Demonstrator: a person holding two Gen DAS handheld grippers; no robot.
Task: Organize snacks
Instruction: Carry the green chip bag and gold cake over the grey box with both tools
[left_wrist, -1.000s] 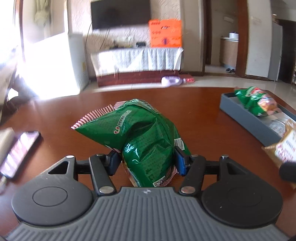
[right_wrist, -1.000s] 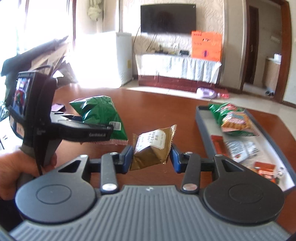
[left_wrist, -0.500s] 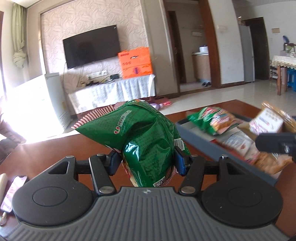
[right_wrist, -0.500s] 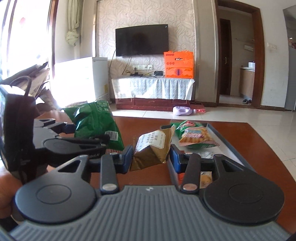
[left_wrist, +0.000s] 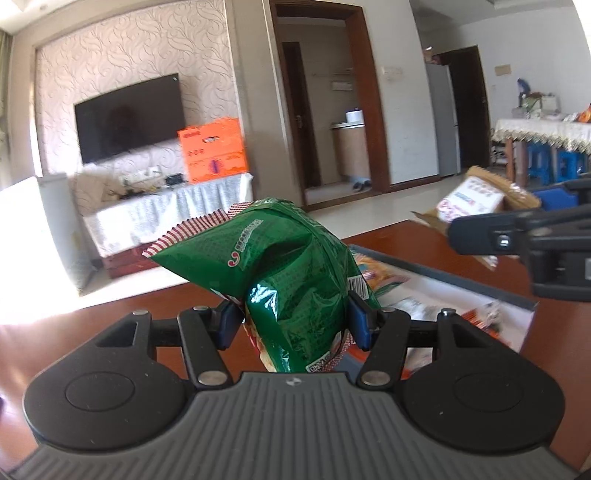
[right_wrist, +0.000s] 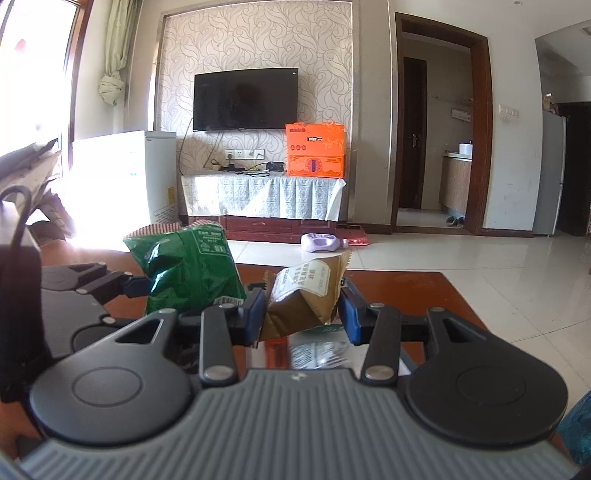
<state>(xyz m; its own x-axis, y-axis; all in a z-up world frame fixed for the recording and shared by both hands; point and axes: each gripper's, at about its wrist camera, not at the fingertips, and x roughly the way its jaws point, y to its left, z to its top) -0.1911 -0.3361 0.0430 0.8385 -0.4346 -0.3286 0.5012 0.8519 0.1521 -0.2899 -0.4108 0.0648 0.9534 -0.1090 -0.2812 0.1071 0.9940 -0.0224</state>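
Currently mid-carry, both tools loaded. Left tool (left_wrist: 293, 325) is clamped on the green bag (left_wrist: 291, 280): pads pinch its lower half at a medium gap, foil crumpled between them, top seam with the red check edge sticking up and to the tool's left. Right tool (right_wrist: 301, 312) is closed narrower on the brown pack (right_wrist: 301, 299), which sits tilted between the pads with its white label facing up. Both snacks are off the table (left_wrist: 92, 332).

From the left tool, the grey tray (left_wrist: 480, 291) sits ahead and to the right, partly behind the bag. It already holds several packets, blurred, can't tell which. The right tool shows at the far right of that view, over the tray's far side. From the right tool, the tray is mostly hidden under the fingers; only a pale packet shows just below the brown pack. The green bag hangs just to that tool's left, close but apart.

Step, as I read it: transport to the tray, drop not yet done.

Next move calls for:
- each tool over a free patch of the tray
- lowering before letting go, since the bag is puffy and could roll out
- staggering the two drops; the tools are close together and could clash
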